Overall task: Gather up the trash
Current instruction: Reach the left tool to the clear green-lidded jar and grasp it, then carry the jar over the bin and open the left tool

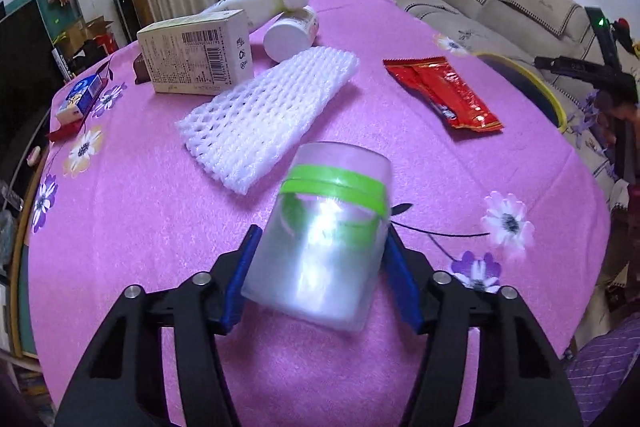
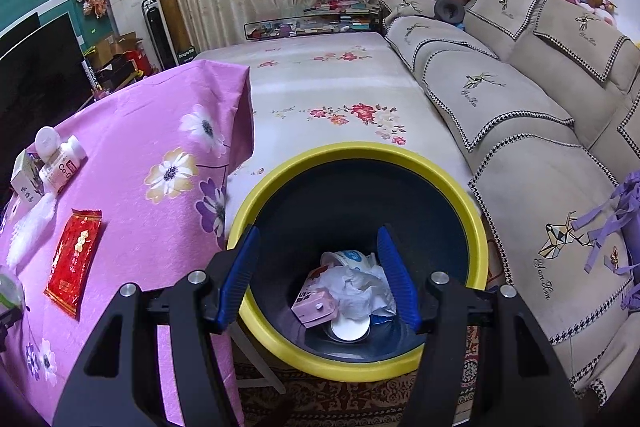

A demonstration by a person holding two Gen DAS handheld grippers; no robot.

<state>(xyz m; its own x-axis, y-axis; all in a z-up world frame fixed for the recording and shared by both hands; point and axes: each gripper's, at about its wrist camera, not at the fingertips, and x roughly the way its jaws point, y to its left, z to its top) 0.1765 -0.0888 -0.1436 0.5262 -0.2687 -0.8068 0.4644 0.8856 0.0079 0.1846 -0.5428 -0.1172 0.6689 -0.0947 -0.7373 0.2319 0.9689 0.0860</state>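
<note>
A translucent plastic cup with green bands [image 1: 320,247], lying tilted on the pink flowered tablecloth [image 1: 140,227], is seen between the blue pads of the left gripper [image 1: 318,275]; the left pad is laid against the cup's wall and the right pad sits at its edge, so the cup appears clamped at a middling opening. Just beyond the cup a white foam mesh sleeve [image 1: 260,119] is spread, with a red foil wrapper [image 1: 440,93] to its right, apart from both. Farther back a cream printed carton [image 1: 200,53] and two white plastic bottles [image 1: 276,15] are grouped, and a small blue box [image 1: 80,95] is noted at the left edge. The right gripper [image 2: 320,275] is held partly open and empty over the dark bin with a yellow rim [image 2: 476,227], beside the table and a beige sofa [image 2: 540,107]. Crumpled white paper [image 2: 360,291], a pink carton [image 2: 314,307] and a paper cup [image 2: 348,259] are observed inside the bin.
</note>
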